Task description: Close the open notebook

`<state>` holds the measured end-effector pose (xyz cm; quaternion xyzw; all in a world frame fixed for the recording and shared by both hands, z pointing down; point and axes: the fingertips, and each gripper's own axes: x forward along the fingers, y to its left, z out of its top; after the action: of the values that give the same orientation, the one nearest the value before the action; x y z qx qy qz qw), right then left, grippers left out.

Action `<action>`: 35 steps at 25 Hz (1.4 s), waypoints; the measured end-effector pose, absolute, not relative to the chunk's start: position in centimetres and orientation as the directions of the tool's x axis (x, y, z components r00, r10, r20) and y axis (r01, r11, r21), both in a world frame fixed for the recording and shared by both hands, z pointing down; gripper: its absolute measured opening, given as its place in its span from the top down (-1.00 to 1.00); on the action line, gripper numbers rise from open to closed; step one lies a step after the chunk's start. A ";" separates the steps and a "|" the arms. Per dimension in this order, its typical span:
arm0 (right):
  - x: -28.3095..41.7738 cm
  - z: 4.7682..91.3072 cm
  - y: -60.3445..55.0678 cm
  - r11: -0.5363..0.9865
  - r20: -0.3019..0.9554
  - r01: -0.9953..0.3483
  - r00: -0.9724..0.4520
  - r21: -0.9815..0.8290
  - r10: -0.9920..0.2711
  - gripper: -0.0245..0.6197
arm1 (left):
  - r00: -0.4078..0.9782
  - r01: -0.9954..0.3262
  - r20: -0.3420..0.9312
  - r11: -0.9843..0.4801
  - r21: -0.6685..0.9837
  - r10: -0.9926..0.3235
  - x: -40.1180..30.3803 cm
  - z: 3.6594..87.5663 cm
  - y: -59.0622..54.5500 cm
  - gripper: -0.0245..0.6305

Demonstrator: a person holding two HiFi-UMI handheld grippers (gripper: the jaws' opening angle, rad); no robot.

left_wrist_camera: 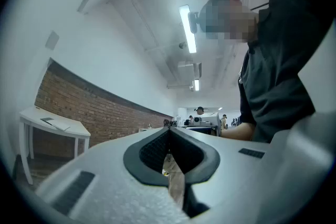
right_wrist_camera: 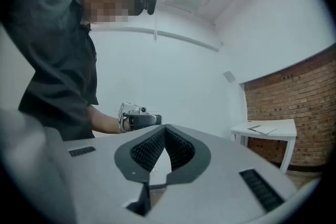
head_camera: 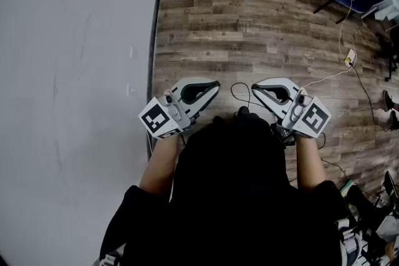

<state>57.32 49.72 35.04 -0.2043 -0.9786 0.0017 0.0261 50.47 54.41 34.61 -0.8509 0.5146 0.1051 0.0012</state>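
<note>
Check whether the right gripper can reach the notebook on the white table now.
Probably not yet: the right gripper, shut, is held close to the person, and the notebook lies on the white table across the wood floor. Nothing seems in the way; it's just too far.

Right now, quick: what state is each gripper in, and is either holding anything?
Left gripper: closed, holding nothing.
Right gripper: closed, holding nothing.
</note>
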 end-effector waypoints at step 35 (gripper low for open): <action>42.0 36.3 29.8 0.891 -0.069 0.441 -0.897 -0.107 0.436 0.90 | 0.414 -0.830 -0.176 -0.449 0.331 -0.893 36.7 39.8 36.8 0.87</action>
<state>41.99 29.77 36.26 -0.2255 -0.9722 0.0598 -0.0215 36.73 36.77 39.83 -0.8352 0.5157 0.1648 -0.0965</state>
